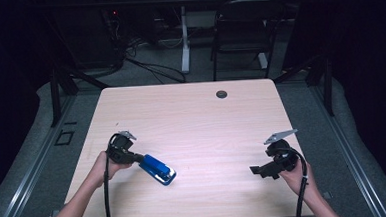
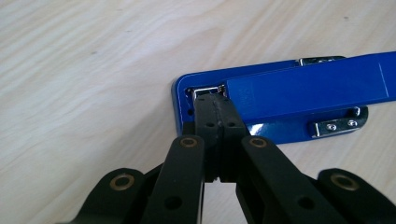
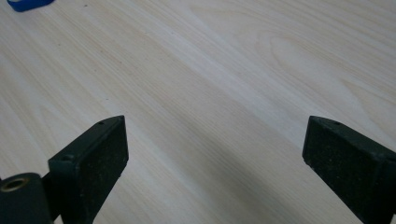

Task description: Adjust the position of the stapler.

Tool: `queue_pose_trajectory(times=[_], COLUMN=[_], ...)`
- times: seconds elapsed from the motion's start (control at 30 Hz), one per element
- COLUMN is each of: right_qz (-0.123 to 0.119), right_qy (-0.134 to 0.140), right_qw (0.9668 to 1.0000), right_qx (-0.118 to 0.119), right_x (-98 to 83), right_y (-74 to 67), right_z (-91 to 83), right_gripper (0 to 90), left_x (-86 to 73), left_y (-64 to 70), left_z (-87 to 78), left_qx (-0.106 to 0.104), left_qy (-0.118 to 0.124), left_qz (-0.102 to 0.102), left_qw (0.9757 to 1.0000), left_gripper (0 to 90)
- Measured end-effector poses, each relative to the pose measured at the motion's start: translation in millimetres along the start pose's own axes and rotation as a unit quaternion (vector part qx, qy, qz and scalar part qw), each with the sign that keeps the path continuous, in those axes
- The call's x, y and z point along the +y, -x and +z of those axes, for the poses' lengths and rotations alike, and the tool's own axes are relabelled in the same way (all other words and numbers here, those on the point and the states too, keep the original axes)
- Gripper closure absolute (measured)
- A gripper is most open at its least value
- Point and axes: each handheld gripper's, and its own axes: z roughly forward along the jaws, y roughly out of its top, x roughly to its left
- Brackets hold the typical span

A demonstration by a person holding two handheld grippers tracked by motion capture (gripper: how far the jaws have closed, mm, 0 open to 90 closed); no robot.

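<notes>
The blue stapler [image 1: 157, 169] is lying flat on the table [image 1: 191, 113], toward its front-left corner and clear of both edges. The left gripper [image 2: 216, 105] is resting its closed jaws, pads pressed together, against the stapler's hinge end, pinching nothing. The right gripper [image 3: 215, 154] is hovering near the right edge with jaws spread wide and empty. The stapler is looking rigid, fairly dense, and glossy enough to slip; taking it across the narrow body near the middle is probably safest, since the sprung top arm may be giving under pressure.
</notes>
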Motion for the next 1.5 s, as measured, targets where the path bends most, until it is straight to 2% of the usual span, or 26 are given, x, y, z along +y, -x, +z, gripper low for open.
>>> queue_pose_trajectory(times=[0.03,0.1,0.13,0.17,0.27,0.33,0.37,0.47,0.7,0.8,0.83,0.97,1.1,1.13,1.2,1.23,1.33,1.4,1.5], right_qz=[-0.003,-0.006,-0.005,-0.01,-0.012,-0.013,-0.017,-0.017,-0.029,-0.05,-0.05,-0.077,-0.1,-0.105,-0.116,-0.117,-0.126,-0.133,-0.139], right_qy=[-0.005,0.005,0.009,0.008,0.006,0.005,0.001,0.002,-0.002,-0.004,-0.004,0.006,-0.009,-0.012,-0.023,-0.022,-0.031,-0.041,-0.053], right_qw=[1.0,0.9999,0.9999,0.9999,0.9997,0.9995,0.9994,0.9992,0.9984,0.9972,0.9972,0.994,0.9897,0.9889,0.9869,0.987,0.9852,0.9829,0.9811], right_qx=[0.004,0.007,0.01,0.012,0.021,0.028,0.03,0.036,0.049,0.055,0.055,0.077,0.103,0.105,0.109,0.108,0.112,0.12,0.124], right_x=[1.1,3.0,4.1,5.4,8.2,9.9,11.1,14.2,22.0,28.3,28.3,38.2,46.2,47.6,50.9,51.5,53.7,54.6,53.7], right_y=[-1.4,-5.7,-8.0,-9.5,-15.5,-19.5,-21.0,-27.5,-42.2,-57.7,-57.7,-82.3,-104.0,-109.6,-119.0,-123.9,-132.8,-136.5,-138.9], right_z=[0.2,1.1,1.6,2.1,5.7,8.3,8.8,12.1,19.8,25.4,25.4,34.5,49.5,53.9,61.8,66.0,76.6,81.0,82.4], right_gripper=[6.6,7.4,7.7,7.8,8.0,8.1,8.2,8.9,11.7,12.6,12.6,16.7,21.2,22.4,25.2,26.2,31.9,42.3,47.7], left_x=[1.7,5.0,6.5,8.3,12.2,14.5,15.2,16.8,18.5,20.2,20.2,22.4,25.5,26.0,26.8,27.3,28.9,29.4,29.9], left_y=[3.5,10.3,14.3,16.6,24.3,29.0,31.9,34.4,38.1,41.9,41.9,47.8,55.9,58.3,60.5,61.6,66.2,68.2,70.3], left_z=[1.6,5.1,7.2,8.5,12.8,15.1,16.1,17.9,19.8,21.7,21.7,25.4,28.9,29.6,30.9,31.9,34.0,35.6,35.9], left_qx=[-0.001,-0.007,-0.002,-0.011,-0.019,-0.021,-0.012,-0.027,-0.03,-0.036,-0.036,-0.047,-0.048,-0.042,-0.051,-0.054,-0.058,-0.066,-0.06], left_qy=[-0.002,-0.005,-0.004,-0.007,-0.009,-0.01,-0.01,-0.012,-0.013,-0.015,-0.015,-0.015,-0.016,-0.016,-0.016,-0.017,-0.017,-0.017,-0.018], left_qz=[0.006,0.013,0.015,0.018,0.021,0.024,0.025,0.025,0.026,0.025,0.025,0.026,0.03,0.028,0.028,0.028,0.032,0.029,0.029], left_qw=[1.0,0.9999,0.9999,0.9997,0.9996,0.9994,0.9996,0.9992,0.9991,0.9989,0.9989,0.9985,0.9983,0.9986,0.9982,0.998,0.9977,0.9973,0.9977], left_gripper=[90.0,90.0,90.0,90.0,90.0,90.0,90.0,90.0,90.0,90.0,90.0,90.0,90.0,90.0,90.0,90.0,90.0,90.0,90.0])
